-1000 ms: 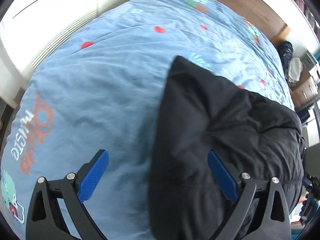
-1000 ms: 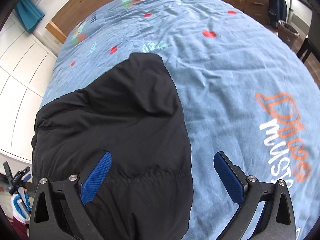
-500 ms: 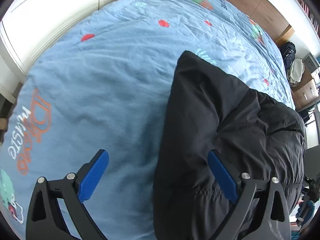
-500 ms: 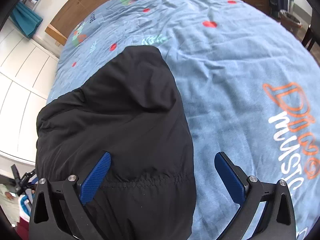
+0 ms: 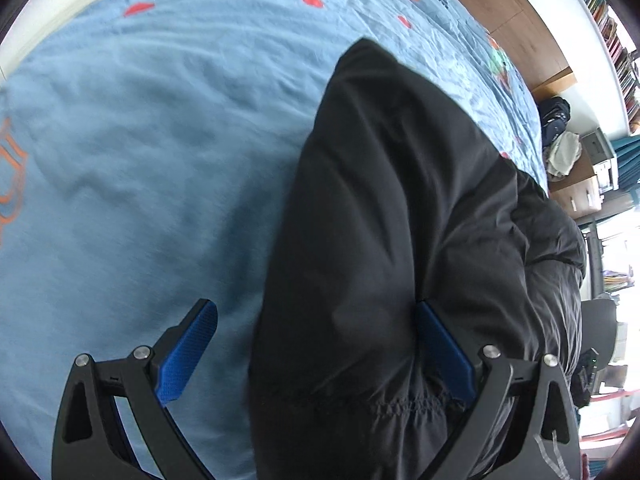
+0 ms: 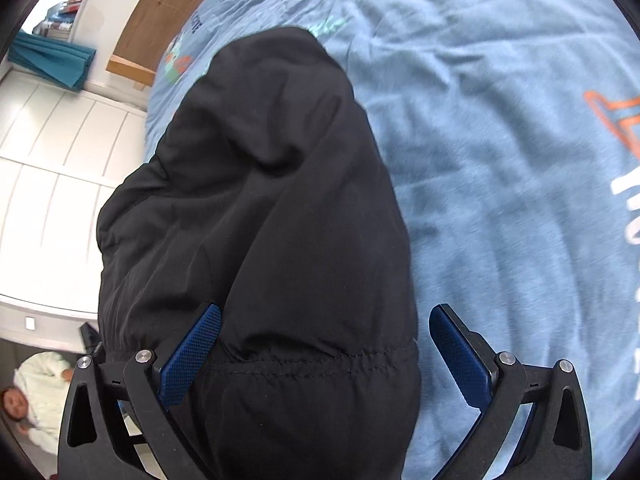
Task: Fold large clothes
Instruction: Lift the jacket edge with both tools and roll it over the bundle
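Left wrist view: nearest the lens, the left gripper stands with its jaws spread wide, nothing clamped; the blue pads straddle the near end of the black jacket, whose gathered stitched hem bulges between them. The jacket lies bundled on the blue bedspread, its left edge running away up the bed to a blunt tip. Left of that edge is a broad stretch of bare bedspread, with part of an orange outlined letter at the frame's rim, too cropped to read.

Right wrist view: the right gripper is likewise released, pads wide over the same hem. To the right the bedspread lies open; orange and white print there is cut off and unreadable. Farther off, a wooden headboard and white cabinet doors.
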The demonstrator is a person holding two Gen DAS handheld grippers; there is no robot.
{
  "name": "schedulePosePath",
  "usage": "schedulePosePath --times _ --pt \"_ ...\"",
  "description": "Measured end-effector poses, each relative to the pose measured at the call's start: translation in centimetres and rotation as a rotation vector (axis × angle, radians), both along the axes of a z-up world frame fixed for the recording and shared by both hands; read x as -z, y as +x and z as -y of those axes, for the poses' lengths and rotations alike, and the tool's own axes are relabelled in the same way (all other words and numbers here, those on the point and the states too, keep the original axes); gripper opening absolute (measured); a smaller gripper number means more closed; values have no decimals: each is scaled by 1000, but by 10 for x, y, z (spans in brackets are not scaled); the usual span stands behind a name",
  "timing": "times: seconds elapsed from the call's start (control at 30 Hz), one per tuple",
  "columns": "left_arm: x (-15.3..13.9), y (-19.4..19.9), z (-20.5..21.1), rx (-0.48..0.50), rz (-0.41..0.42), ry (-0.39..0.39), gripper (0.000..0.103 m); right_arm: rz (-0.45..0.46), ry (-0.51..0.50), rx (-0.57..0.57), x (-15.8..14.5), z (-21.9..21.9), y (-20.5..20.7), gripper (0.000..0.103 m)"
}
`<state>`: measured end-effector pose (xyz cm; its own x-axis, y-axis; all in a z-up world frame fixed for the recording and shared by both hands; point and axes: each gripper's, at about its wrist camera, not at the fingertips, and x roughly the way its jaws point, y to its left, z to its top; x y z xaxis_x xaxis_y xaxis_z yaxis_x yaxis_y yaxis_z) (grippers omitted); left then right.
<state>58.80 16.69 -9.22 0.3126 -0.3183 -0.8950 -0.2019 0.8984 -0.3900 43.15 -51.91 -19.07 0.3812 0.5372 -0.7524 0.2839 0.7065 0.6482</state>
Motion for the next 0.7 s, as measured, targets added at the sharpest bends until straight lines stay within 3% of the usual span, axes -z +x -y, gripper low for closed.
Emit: schedulePosePath --times 0.37,0.53,0.7 --pt "38 9 5 26 -58 -104 101 -27 142 -49 36 -15 11 102" --pt "63 11 13 26 -110 -203 103 -18 158 -80 44 -27 15 102" --pt "73 9 15 10 -103 -255 103 -7 185 -63 54 -32 16 103"
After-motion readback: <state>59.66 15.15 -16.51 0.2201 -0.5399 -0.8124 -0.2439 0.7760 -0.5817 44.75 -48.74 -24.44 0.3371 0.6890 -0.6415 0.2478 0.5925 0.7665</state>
